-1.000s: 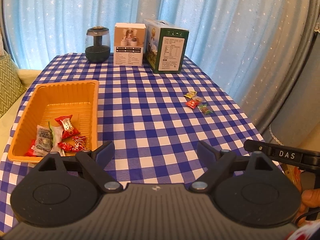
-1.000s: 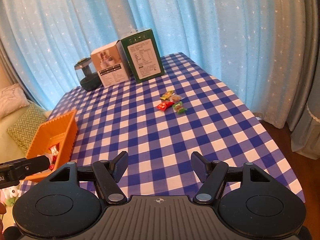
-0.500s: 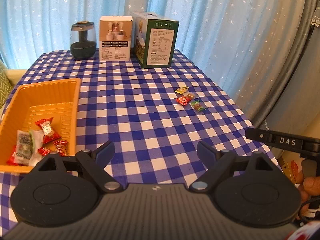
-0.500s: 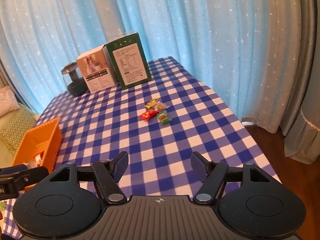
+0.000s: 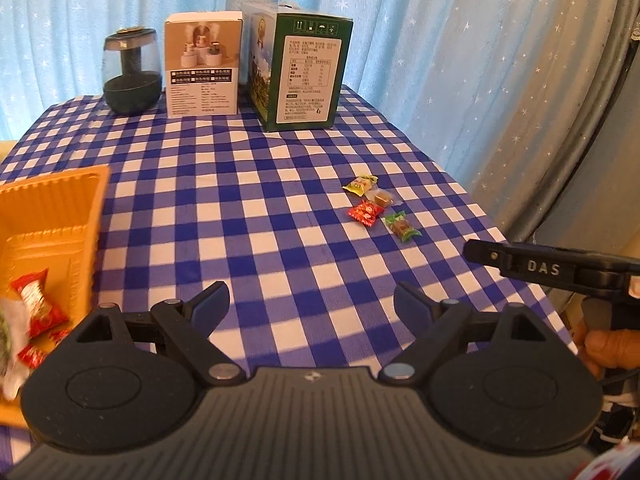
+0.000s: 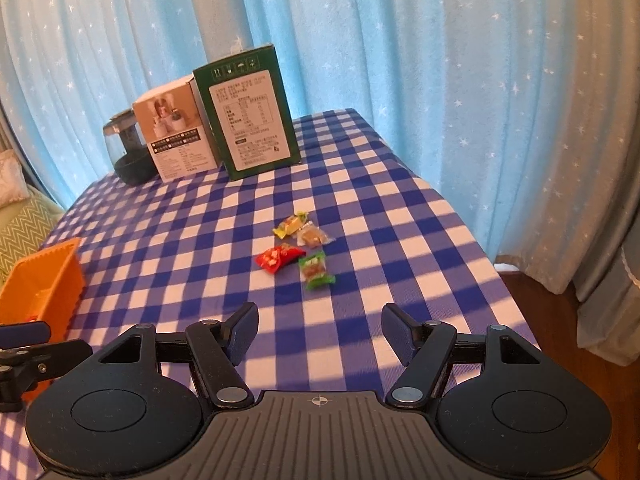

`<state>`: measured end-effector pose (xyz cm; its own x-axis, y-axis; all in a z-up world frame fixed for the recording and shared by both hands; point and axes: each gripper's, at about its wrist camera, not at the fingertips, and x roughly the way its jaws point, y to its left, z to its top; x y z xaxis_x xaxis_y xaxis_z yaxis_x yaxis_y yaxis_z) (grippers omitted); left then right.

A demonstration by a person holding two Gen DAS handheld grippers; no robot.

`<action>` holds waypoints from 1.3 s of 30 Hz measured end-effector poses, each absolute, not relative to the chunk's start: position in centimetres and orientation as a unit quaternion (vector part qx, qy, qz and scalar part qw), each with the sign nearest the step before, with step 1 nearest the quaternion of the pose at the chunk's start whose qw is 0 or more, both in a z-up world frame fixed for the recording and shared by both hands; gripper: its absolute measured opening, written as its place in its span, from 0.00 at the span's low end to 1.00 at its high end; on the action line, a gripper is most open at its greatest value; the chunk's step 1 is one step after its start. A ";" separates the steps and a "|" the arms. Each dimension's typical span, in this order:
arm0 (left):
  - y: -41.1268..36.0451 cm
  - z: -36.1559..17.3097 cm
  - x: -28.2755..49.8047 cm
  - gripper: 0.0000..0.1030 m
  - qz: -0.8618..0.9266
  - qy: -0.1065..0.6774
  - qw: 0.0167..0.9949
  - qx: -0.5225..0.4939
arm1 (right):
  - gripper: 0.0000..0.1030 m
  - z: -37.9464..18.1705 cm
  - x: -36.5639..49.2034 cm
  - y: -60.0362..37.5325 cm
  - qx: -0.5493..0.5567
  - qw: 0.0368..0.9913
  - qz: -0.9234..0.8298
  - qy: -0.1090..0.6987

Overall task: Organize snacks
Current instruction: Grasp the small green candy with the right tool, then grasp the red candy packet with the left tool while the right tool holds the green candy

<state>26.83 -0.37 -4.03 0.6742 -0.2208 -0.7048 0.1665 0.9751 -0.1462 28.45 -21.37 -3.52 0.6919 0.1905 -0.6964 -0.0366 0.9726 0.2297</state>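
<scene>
Both grippers are empty right now. The left gripper (image 5: pixel 311 307) has its fingers spread wide, nothing between them but checked tablecloth (image 5: pixel 248 216), and the pads touch nothing. The right gripper (image 6: pixel 319 330) also has its fingers apart (a bit narrower than the left), hanging over the cloth with nothing held.

The loose snacks sit in a little cluster on the cloth just ahead of the right gripper: a yellow candy (image 6: pixel 291 224), a clear-wrapped brown one (image 6: pixel 313 236), a red packet (image 6: pixel 279 258) and a green-wrapped candy (image 6: pixel 316 270). They're close together, some edges nearly touching, and the green one is nearest the fingers but still apart from them. From the left wrist view the same bunch is off to the right, beyond the fingertips.

The orange tray (image 5: pixel 56 208) is at the left edge, with a few red-wrapped snacks (image 5: pixel 38 302) already in it. At the far end of the table are a dark jar (image 5: pixel 131 76), a white box (image 5: pixel 203 68) and a green box (image 5: pixel 306 76).

Compared with a second ago: both finger gaps are the same, but both views have closed in on the table. The candy cluster looks bigger and nearer in the right view, and the tray has slid mostly out of frame on the left in both.
</scene>
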 end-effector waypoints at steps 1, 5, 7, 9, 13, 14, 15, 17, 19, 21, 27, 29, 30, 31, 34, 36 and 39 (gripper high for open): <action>-0.5 -4.3 27.4 0.85 -0.106 0.390 0.914 -0.032 | 0.67 -3.9 29.2 -21.3 0.096 0.915 0.065 0.387; -0.8 -5.4 29.9 0.85 -0.108 0.389 0.914 -0.023 | 0.66 -5.4 31.9 -21.0 0.083 0.916 0.078 0.384; -0.9 -5.9 31.0 0.85 -0.108 0.389 0.915 -0.019 | 0.66 -6.4 33.0 -20.8 0.078 0.916 0.086 0.383; -1.0 -6.5 31.9 0.85 -0.107 0.390 0.915 -0.015 | 0.61 -7.2 34.0 -20.5 0.072 0.915 0.093 0.385; -1.2 -7.9 33.5 0.85 -0.105 0.390 0.915 -0.011 | 0.50 -8.6 35.9 -19.8 0.054 0.915 0.105 0.386; -1.3 -8.2 33.9 0.85 -0.105 0.392 0.914 -0.010 | 0.48 -9.0 36.3 -19.7 0.045 0.915 0.107 0.387; -1.4 -8.6 34.2 0.85 -0.104 0.393 0.914 -0.009 | 0.44 -9.4 36.7 -19.6 0.038 0.914 0.110 0.389; -1.6 -9.2 34.8 0.85 -0.104 0.394 0.913 -0.011 | 0.38 -10.3 37.4 -19.5 0.027 0.911 0.115 0.396; -1.8 -9.6 35.3 0.85 -0.107 0.394 0.913 -0.012 | 0.33 -10.9 37.8 -19.5 0.022 0.908 0.121 0.400; -2.1 -10.0 35.8 0.85 -0.110 0.393 0.913 -0.011 | 0.32 -11.3 38.0 -19.3 0.017 0.907 0.125 0.402; -3.2 -11.0 37.4 0.82 -0.119 0.388 0.914 0.005 | 0.22 -11.4 38.1 -19.0 0.008 0.906 0.128 0.403; -3.7 -11.4 38.0 0.79 -0.127 0.386 0.914 0.013 | 0.22 -11.0 38.0 -19.6 0.026 0.910 0.112 0.398; -4.0 -11.6 38.4 0.79 -0.133 0.385 0.913 0.016 | 0.22 -10.7 37.9 -20.0 0.034 0.912 0.104 0.395; -4.3 -11.8 38.8 0.77 -0.138 0.384 0.913 0.016 | 0.21 -10.5 37.8 -20.3 0.042 0.914 0.095 0.393; -5.4 -12.2 39.9 0.74 -0.158 0.377 0.912 0.022 | 0.21 -10.1 37.4 -21.4 0.063 0.915 0.072 0.392; -6.4 -12.5 40.5 0.67 -0.173 0.369 0.912 0.033 | 0.21 -10.1 37.2 -21.9 0.069 0.915 0.059 0.393; -7.7 -13.0 41.3 0.63 -0.196 0.361 0.911 0.044 | 0.21 -10.2 37.0 -22.5 0.072 0.915 0.049 0.395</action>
<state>41.26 -7.75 -12.97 0.6621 -0.3257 -0.6750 0.3896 0.9189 -0.0613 37.04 -22.53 -10.19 0.6835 0.1474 -0.7149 -0.0336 0.9847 0.1709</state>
